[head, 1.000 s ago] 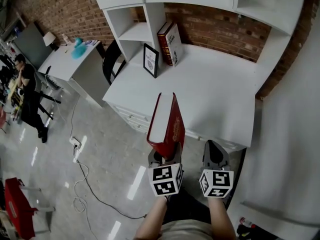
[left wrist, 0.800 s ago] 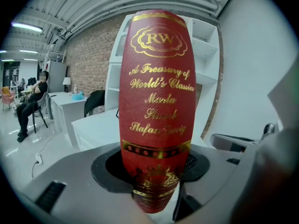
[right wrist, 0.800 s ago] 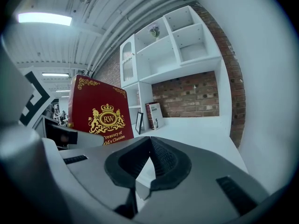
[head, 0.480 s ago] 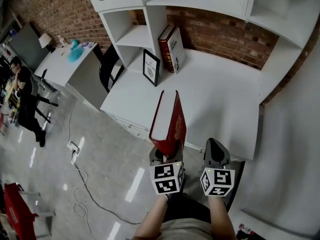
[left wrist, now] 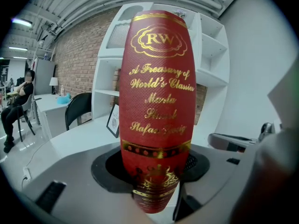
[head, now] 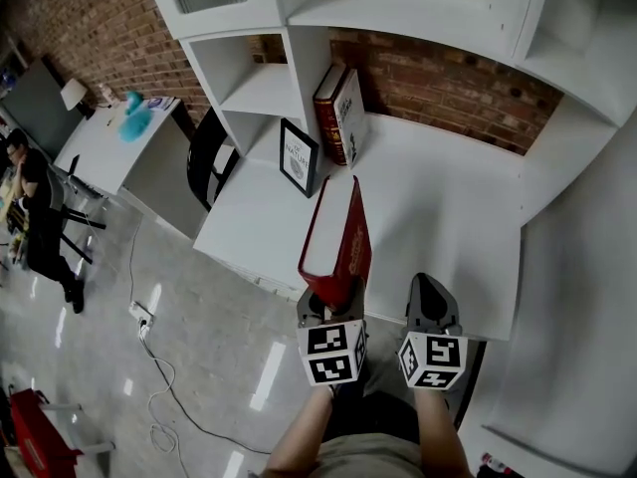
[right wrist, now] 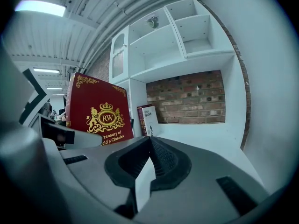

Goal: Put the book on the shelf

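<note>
A thick red book [head: 336, 239] with gold lettering stands upright, spine toward me, with my left gripper [head: 328, 305] shut on its lower end. Its spine [left wrist: 158, 101] fills the left gripper view, where both jaws clamp it at the bottom. The book hangs over the front part of the white desk [head: 438, 202]. Beyond it rises the white shelf unit [head: 261, 86], with two books [head: 338, 98] leaning against its divider. My right gripper [head: 430, 287] hovers beside the left one, jaws together and empty. In the right gripper view the red cover [right wrist: 98, 111] shows at left.
A framed picture [head: 298, 155] stands on the desk by the shelf divider. A black chair [head: 204, 152] sits left of the desk, then another white table [head: 105, 142] with a teal object. A person [head: 35, 217] sits far left. A cable [head: 149, 352] runs across the floor.
Both grippers and the red book have moved forward toward the desk; the book now hangs over its front part instead of the floor. Neither grip has changed.
</note>
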Motion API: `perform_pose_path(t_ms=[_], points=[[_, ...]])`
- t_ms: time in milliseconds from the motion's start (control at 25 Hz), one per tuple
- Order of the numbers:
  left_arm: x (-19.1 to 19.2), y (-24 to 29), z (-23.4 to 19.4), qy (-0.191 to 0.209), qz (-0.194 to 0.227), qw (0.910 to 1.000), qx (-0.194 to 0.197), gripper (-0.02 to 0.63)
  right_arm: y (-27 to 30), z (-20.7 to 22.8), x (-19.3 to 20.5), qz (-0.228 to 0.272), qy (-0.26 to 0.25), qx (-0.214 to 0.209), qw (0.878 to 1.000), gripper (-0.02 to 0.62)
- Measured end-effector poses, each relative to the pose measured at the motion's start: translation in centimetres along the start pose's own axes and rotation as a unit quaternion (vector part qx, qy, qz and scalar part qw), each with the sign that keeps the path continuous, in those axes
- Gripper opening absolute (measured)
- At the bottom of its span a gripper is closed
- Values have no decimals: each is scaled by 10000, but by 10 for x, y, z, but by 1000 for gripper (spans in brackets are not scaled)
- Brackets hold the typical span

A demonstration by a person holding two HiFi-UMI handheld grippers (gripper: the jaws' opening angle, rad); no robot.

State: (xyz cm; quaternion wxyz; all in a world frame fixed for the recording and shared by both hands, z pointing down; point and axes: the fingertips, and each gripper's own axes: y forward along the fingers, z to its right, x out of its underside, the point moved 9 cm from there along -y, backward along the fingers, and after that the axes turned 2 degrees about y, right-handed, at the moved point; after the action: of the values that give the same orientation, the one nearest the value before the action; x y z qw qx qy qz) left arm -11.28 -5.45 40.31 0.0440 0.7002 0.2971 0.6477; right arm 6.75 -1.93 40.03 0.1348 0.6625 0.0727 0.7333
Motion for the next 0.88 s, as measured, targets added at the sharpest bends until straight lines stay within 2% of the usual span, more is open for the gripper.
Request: perform_pose_path(t_ms=[440,880], points=[[-20,52,-17,44,-86,9997,237,244,52,2,-9,-42,43,167,9998,17],[-31,89,-2,63,-179,9995,270,244,79,30,-13,-152,109,210,9996,17]])
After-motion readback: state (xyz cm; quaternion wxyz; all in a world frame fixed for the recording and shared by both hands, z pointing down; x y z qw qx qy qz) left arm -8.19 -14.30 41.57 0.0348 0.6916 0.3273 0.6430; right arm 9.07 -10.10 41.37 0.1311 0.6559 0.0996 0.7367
